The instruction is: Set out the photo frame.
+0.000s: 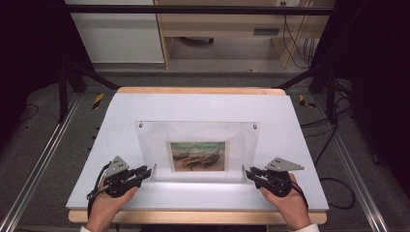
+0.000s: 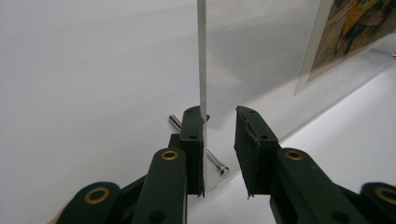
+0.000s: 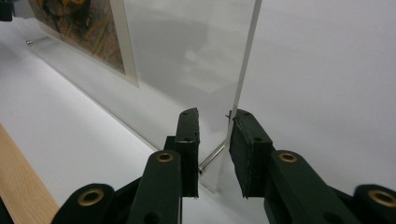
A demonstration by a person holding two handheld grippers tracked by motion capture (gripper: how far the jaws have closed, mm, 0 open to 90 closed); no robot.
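Each hand-held gripper was matte black, with brass-ringed pivots and flat ribbed pads. The left hand-held gripper (image 1: 147, 172) stood partly open astride the left edge of the picture frame (image 1: 150, 140): one pad lay against the sheet's face and the other stood clear of it, so nothing was clamped. The right hand-held gripper (image 1: 248, 172) was likewise partly open over the right edge, with a gap showing at one pad at least.

Between the two stood the picture frame, a clear, glossy acrylic sheet, upright on thin metal pins (image 2: 198, 144). Within it sat a small painted print (image 1: 197, 155) of boats on a shore, in greens and browns.

Beneath lay the desk (image 1: 203, 104), covered in smooth white board, with a pale wooden edge (image 1: 198, 90) beyond. Farther off were grey floor, black struts, cables and light wooden furniture. No writing could be read.
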